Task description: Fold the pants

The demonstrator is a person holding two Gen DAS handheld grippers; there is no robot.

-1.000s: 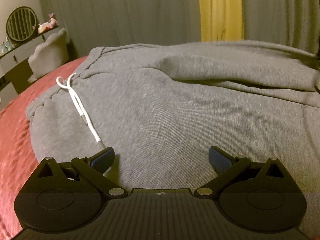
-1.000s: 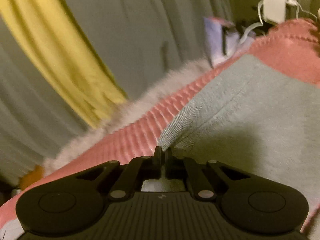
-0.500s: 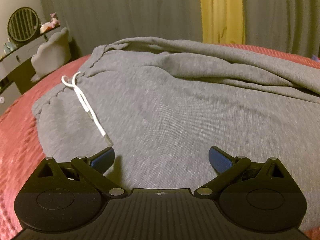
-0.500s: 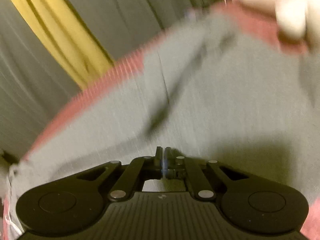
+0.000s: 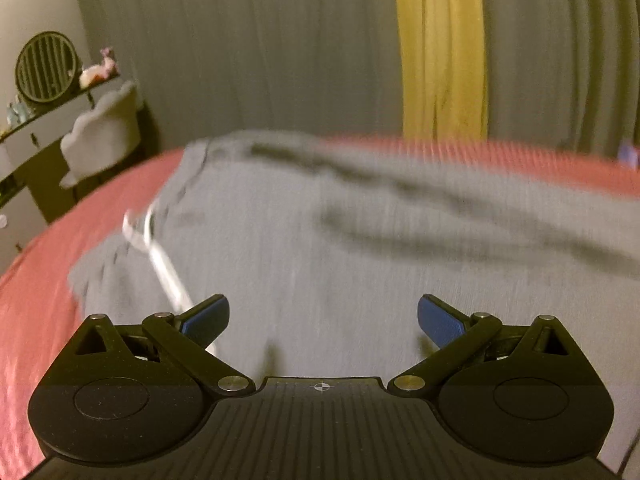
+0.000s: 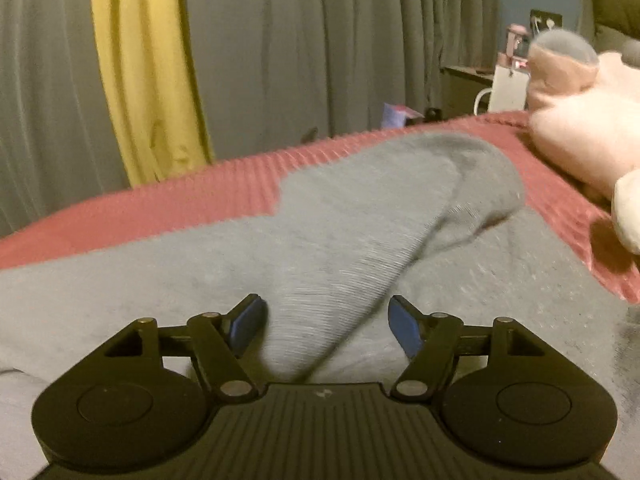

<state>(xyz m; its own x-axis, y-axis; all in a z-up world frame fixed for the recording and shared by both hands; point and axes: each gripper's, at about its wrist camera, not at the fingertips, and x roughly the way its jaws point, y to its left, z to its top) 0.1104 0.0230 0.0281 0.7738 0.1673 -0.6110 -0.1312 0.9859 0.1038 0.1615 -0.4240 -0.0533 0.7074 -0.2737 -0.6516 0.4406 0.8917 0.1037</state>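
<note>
Right claw (image 6: 326,326) jaws just opened, grey knit cotton pants (image 6: 360,240) fold lying loose between; left claw (image 5: 323,320) apart, empty, above the pants on the red ribbed bed (image 5: 48,240).

The left gripper (image 5: 323,318) points downward with jaws spread wide, while the right gripper (image 6: 326,325) (jaws just been opening) stands parted, grey cloth lying loose between its pads.

free: bare red bedspread (image 5: 36,304) left of pants (image 5: 360,240) and beyond them | obstacle: pink plush (image 6: 588,136) on the bed's right edge — near the folded leg end | curtain (image 6: 320,48) closes the far side
</note>
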